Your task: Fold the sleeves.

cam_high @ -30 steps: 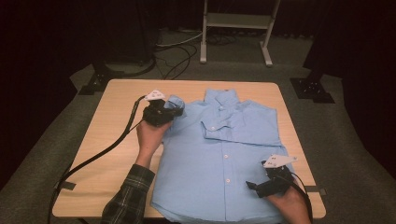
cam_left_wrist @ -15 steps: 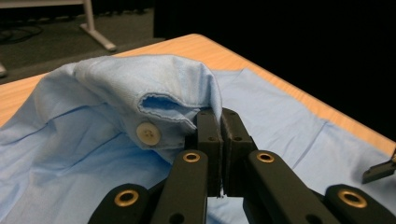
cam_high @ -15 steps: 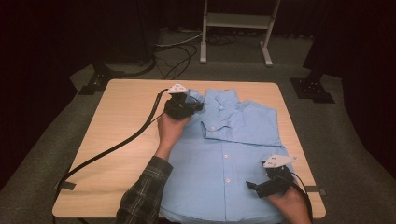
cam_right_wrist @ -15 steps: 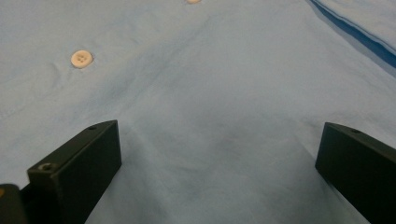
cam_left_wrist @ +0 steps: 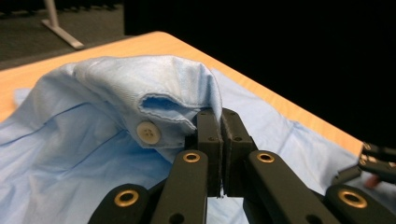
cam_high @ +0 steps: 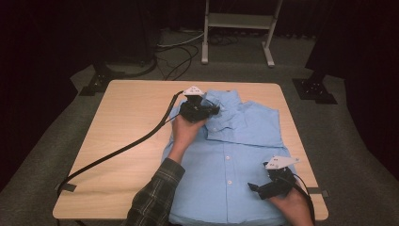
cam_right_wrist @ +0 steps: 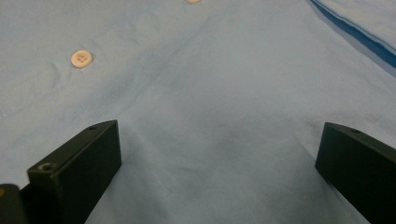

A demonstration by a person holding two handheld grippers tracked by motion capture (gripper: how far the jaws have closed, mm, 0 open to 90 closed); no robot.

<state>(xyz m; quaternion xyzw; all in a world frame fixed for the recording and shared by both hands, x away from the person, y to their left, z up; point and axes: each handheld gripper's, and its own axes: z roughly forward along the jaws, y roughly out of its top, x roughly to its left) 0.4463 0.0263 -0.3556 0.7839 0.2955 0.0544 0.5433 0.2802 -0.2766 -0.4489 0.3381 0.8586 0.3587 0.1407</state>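
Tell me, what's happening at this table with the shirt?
A person with a two-jaw gripper in each hand is folding a light blue button-up shirt spread on a light wooden table. The left gripper is shut on the shirt's buttoned sleeve cuff, carrying it over the shirt near the collar. The right gripper rests with open jaws on the shirt's lower front.

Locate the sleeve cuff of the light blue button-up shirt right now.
The sleeve cuff is pinched in the left tool, folded over the light blue button-up shirt beside its collar, at the wooden table's far side in the high view.
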